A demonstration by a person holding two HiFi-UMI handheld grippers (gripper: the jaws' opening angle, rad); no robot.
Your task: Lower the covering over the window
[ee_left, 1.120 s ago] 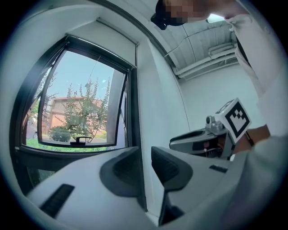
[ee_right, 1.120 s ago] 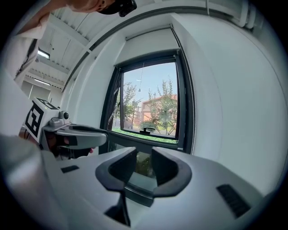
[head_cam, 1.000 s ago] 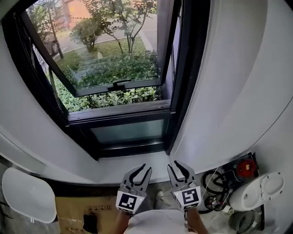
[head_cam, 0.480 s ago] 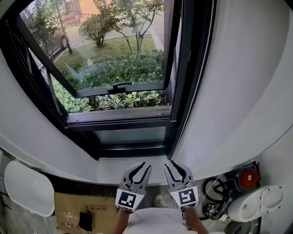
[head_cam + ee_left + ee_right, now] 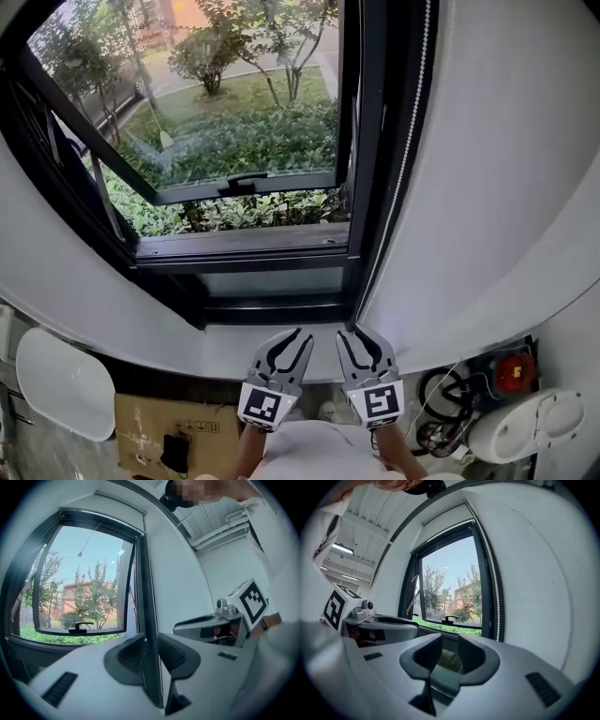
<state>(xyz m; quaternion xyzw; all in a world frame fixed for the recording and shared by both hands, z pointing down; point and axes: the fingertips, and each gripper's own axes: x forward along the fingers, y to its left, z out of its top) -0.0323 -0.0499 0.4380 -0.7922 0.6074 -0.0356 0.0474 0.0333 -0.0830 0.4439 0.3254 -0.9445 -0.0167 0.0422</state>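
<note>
Hovering below the window (image 5: pixel 234 141), under its right half: left gripper (image 5: pixel 302 336), jaws apart, nothing between | just beside it, under the window's right post: right gripper (image 5: pixel 349 333), jaws apart, empty | along the window's right frame: bead chain (image 5: pixel 497 614) hangs | glass uncovered, covering itself cannot be made out

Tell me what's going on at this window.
A person holds a claw in each hand, both aimed at the window. The left claw and the right claw stand open, with nothing between their jaws. The glass is uncovered, and the sash is tilted open outward. The bead chain hanging along the frame's right side is untouched, so lowering the covering has not begun.
</note>
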